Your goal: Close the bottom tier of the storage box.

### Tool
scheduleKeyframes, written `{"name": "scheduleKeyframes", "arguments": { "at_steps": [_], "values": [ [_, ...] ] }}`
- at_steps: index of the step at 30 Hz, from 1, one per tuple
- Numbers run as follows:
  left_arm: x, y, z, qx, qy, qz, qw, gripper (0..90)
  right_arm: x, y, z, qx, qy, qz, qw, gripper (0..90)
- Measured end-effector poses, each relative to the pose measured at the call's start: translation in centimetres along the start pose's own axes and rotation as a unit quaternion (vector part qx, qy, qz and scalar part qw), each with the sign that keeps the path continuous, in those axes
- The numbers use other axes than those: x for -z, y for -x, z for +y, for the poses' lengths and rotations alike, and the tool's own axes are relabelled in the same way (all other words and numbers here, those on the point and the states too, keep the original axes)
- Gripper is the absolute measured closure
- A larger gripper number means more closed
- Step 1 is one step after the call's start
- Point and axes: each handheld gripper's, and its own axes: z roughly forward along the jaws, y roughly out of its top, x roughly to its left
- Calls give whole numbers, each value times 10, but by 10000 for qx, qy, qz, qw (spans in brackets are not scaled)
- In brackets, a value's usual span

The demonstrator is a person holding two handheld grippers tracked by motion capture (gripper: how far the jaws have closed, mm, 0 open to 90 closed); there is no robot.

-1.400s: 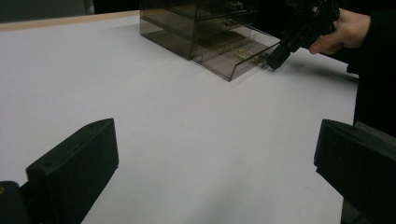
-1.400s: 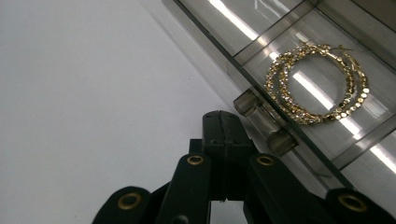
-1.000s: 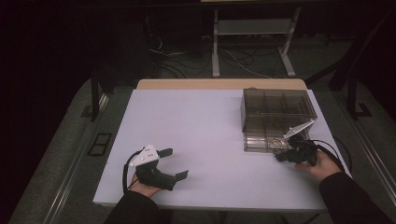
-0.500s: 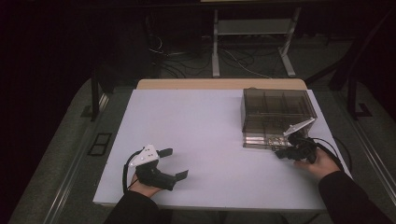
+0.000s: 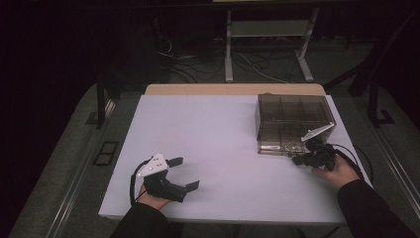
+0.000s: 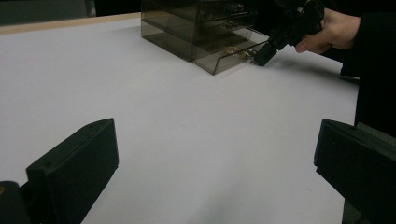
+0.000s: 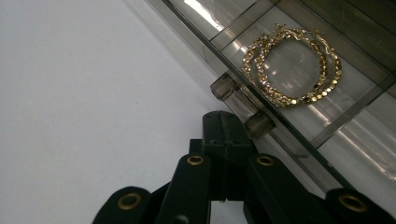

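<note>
The right gripper [image 7: 225, 122], jaws pressed together on nothing, is resting its tips against the handle [image 7: 242, 104] of the pulled-out drawer [image 5: 280, 147] of the smoky box [image 5: 293, 116] at the table's [image 5: 223, 129] right side. Gold hoop earrings [image 7: 293, 65] are lying in that drawer. The left gripper [image 5: 187, 173] is sitting near-left, jaws wide apart.

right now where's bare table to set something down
The wide white stretch between the left tool and the smoky drawer box is bare, up to the far wooden edge. It is crowded at the box's front, where the right tool meets the drawer.
</note>
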Motion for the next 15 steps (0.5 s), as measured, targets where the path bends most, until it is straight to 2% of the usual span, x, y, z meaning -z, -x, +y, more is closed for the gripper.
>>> {"name": "scheduleKeyframes", "arguments": {
  "at_steps": [15],
  "values": [
    [0, 0, 0, 9, -13, 0, 10000, 0, -1, 13, 2, -254, 181, -54, 9995, 891]
  ]
}}
